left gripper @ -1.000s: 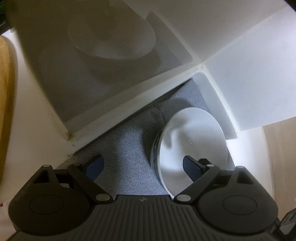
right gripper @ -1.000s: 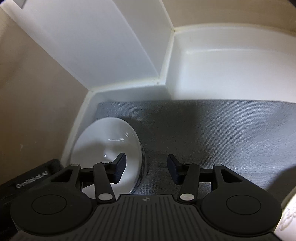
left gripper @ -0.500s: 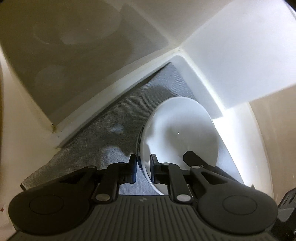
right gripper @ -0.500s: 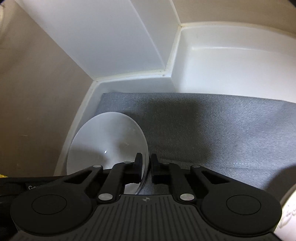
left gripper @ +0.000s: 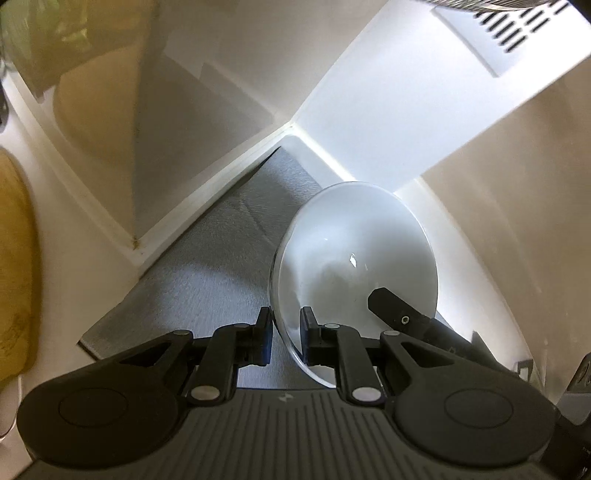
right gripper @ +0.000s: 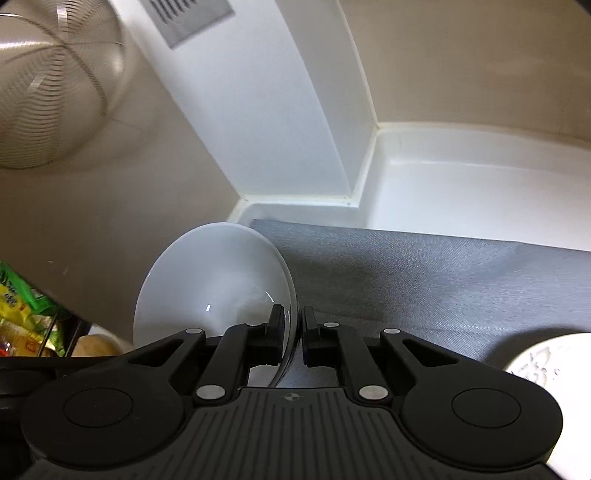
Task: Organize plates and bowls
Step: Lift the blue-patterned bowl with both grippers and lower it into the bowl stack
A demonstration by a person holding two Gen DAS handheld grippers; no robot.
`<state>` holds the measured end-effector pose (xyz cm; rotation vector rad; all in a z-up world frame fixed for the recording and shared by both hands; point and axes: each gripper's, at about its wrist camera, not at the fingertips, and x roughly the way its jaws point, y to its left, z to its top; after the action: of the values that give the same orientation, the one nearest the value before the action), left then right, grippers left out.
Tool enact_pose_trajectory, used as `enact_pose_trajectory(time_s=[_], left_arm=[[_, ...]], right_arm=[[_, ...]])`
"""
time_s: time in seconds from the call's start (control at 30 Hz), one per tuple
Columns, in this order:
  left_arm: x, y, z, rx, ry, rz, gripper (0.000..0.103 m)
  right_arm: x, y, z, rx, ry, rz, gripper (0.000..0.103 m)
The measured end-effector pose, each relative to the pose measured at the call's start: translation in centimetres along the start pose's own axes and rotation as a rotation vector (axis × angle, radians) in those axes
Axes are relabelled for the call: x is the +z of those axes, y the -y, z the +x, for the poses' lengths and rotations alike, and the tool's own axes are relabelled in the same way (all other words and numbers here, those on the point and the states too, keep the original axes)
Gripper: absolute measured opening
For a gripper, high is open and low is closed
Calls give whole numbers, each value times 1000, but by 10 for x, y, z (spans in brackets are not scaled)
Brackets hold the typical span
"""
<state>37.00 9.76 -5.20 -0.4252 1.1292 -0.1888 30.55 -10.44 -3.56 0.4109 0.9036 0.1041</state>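
Grey woven mat (left gripper: 207, 280) is lying across the floor of a white cabinet, running to the back corner where two white walls (left gripper: 369, 122) are meeting; in the right wrist view the mat (right gripper: 424, 280) is filling the middle right of the frame below a white raised ledge (right gripper: 461, 184).

White bowl (left gripper: 354, 254) is sitting centre right in the left wrist view, tilted on edge above the mat. Left tongs (left gripper: 286, 334) are pinching its near rim, one pad inside, one outside. A black finger of the right tongs (left gripper: 391, 304) is showing at the bowl's lower right rim.

In the right wrist view the bowl (right gripper: 210, 280) is at lower centre left; right tongs (right gripper: 293, 334) are clamped narrow on its right rim.

Wire fan guard (right gripper: 48, 85) is blurring in the upper left. Slotted vent (right gripper: 192, 18) is showing at top. Green and yellow packets (right gripper: 22, 317) are crowding the left edge. Patterned white dish (right gripper: 550, 362) is peeking in at the lower right.
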Motion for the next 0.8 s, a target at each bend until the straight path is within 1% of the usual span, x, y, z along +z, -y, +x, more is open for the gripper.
enact_pose_trajectory(time_s=[0.13,0.27,0.37,0.57,0.67,0.8], left_arm=[[-9,-4,-24,-15,20,26,17],[-22,-13,-44,-9,29,41,17],[-34,-22,-56,9,25,46,17],[-61,-41,-75,52,-8,52,18],[-74,-49,-81,70,-24,50,18],[-84,-58,-77,85,-53,41,18]], right_arm=[[-7,-10,-20,12,23,-25,10],[-20,-22,-37,33,25,-50,11],[-34,-30,-45,51,6,-65,11],[-65,-43,-55,76,-50,-87,11],[-80,-48,-55,78,-79,-98,11],[-95,-51,-55,79,-108,-106,11]])
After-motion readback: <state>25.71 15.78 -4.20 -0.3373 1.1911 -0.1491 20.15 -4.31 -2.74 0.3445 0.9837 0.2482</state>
